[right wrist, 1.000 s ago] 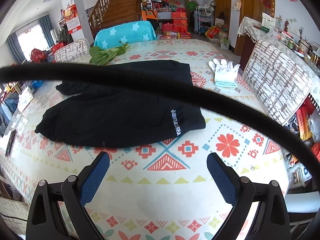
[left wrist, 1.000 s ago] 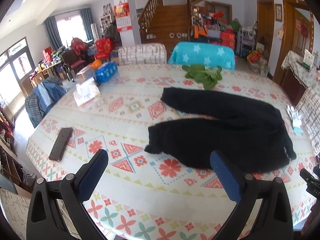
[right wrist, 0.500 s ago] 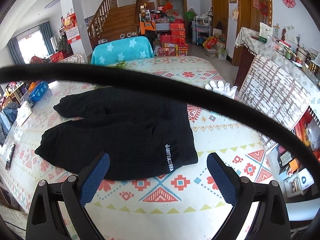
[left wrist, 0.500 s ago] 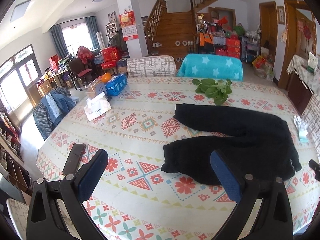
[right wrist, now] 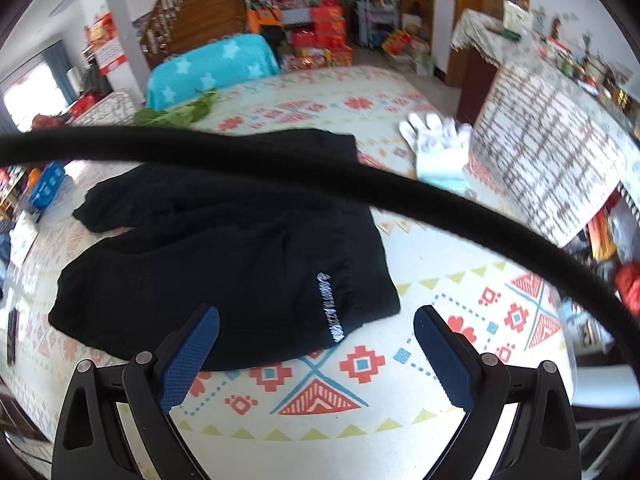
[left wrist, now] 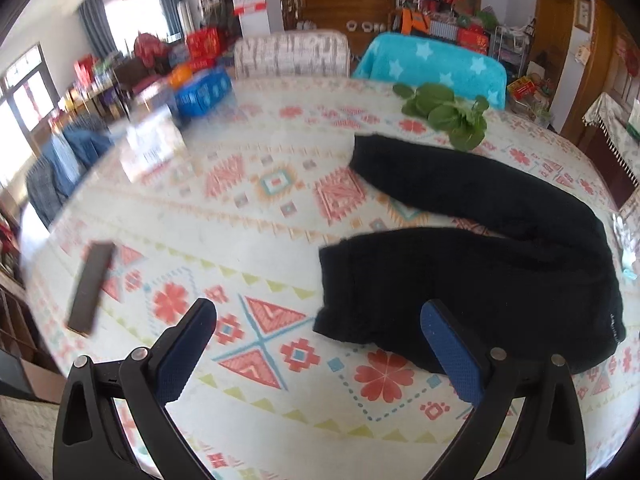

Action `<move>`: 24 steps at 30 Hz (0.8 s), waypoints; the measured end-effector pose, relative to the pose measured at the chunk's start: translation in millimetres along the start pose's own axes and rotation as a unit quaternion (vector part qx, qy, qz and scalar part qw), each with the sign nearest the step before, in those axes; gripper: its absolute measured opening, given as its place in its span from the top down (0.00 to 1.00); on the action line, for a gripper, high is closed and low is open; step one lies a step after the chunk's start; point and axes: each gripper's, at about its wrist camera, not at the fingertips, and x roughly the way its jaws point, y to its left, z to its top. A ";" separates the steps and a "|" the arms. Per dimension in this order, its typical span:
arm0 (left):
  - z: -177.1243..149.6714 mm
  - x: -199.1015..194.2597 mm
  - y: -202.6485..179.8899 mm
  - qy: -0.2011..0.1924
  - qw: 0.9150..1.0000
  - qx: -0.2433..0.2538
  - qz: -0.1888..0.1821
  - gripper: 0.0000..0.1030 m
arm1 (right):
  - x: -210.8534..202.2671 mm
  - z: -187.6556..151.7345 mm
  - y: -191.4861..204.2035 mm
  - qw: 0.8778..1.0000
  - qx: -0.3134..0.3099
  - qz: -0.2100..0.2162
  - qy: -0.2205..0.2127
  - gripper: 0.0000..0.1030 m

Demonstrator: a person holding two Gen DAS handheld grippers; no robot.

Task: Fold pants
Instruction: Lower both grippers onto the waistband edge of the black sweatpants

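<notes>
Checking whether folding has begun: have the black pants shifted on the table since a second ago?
No. The pants lie spread as before, far leg end beside the greens; only the cameras moved.

Black pants on a bright patterned tablecloth

The pants (left wrist: 480,280) are plain black with white lettering (right wrist: 330,308); the tablecloth (left wrist: 256,216) is cream with red, teal and yellow geometric motifs. The gloves (right wrist: 438,148) are white, the leafy greens (left wrist: 448,114) green, and the chair cover (left wrist: 428,64) turquoise with pale stars.
</notes>
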 end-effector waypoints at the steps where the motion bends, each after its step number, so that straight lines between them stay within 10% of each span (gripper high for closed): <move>1: -1.1 10.0 5.0 0.013 1.000 -0.012 -0.011 0.01 | 4.2 -1.9 -5.0 1.000 0.008 -0.005 0.007 0.03; 12: -10.4 79.1 27.2 0.095 0.985 -0.089 -0.114 0.18 | 35.0 -17.7 -50.1 0.994 0.104 0.017 0.042 0.04; 24: -10.9 104.0 0.3 0.108 0.983 -0.071 -0.129 0.18 | 59.7 -7.9 -50.2 0.990 0.132 0.026 0.049 0.05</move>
